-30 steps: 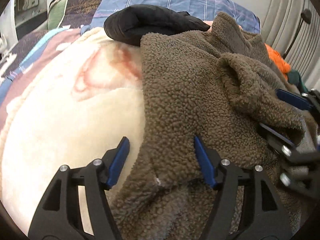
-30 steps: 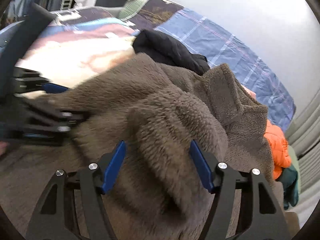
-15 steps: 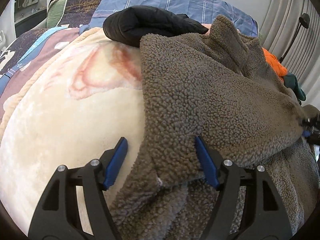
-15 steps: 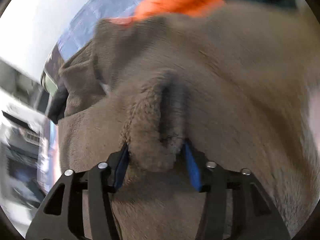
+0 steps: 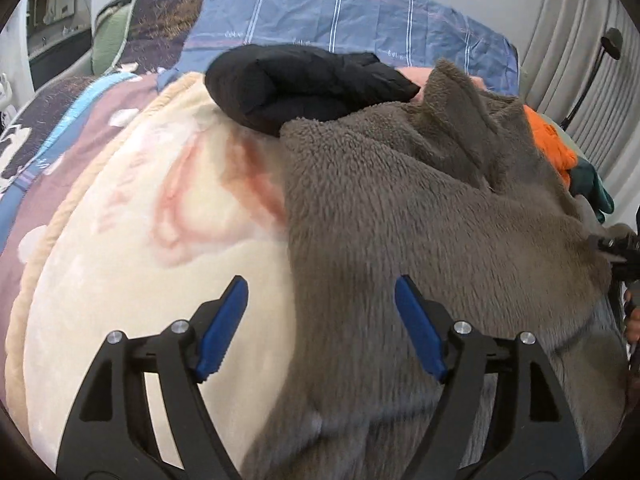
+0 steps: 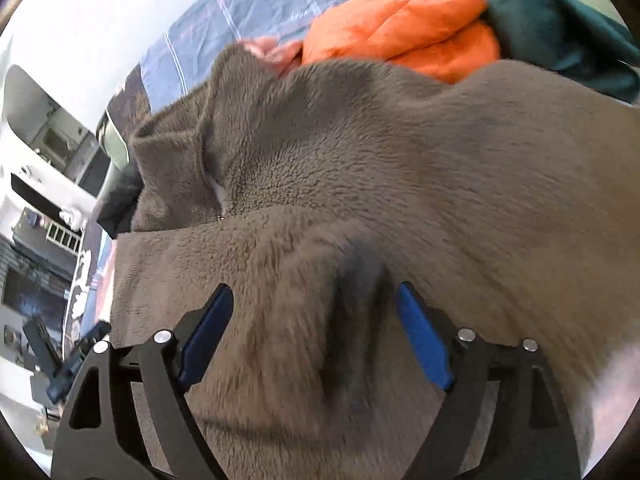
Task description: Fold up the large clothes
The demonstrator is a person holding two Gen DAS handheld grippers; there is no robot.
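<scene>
Right gripper [image 6: 314, 334] jaws, pinching a fold half a second ago, now stand apart; left gripper [image 5: 320, 330] jaws wide. Grey-brown fleece garment [image 5: 420, 216] lies released on cream blanket [image 5: 140, 260], 3 o'clock side.

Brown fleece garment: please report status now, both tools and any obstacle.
Left tool open over brown fleece edge. Right tool open, fleece ridge between fingers. Black jacket touches far edge; orange jacket behind.
</scene>
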